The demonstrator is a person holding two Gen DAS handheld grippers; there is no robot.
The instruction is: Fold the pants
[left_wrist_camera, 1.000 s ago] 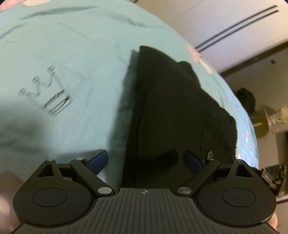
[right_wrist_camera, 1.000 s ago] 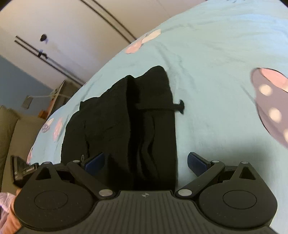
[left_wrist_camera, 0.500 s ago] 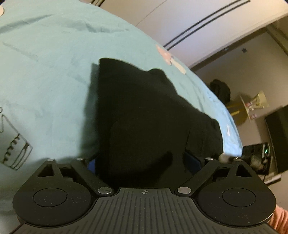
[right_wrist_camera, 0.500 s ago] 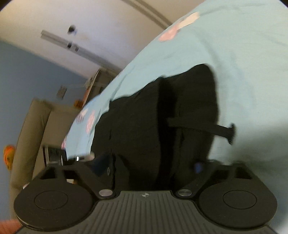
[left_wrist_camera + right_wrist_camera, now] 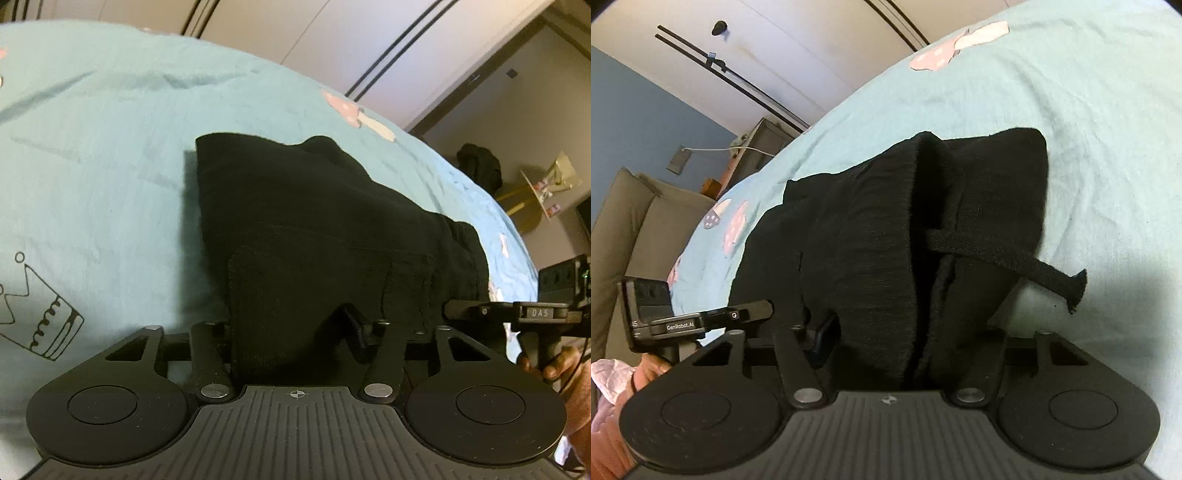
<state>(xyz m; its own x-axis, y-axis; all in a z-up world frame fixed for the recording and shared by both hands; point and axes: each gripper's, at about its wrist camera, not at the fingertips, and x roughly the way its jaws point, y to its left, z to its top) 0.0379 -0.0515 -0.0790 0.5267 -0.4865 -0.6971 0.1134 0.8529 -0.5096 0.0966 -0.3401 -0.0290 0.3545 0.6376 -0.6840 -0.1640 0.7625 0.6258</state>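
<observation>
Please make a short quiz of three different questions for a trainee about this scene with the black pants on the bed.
1. True or false: the black pants lie on a light blue bedsheet.
2. Which drawing is printed on the sheet beside the left tool? A) crown B) star C) anchor
3. Fill in: a black ___ sticks out from the pants near the right tool.

Key:
1. True.
2. A, the crown.
3. Drawstring.

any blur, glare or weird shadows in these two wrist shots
Left wrist view: sharp, fisheye bends the bedsheet into a dome; black pants lose detail and shade the sheet leftward. Right wrist view: sharp, same bending; drawstring crisp, dark shadow under it. No glare.
</observation>
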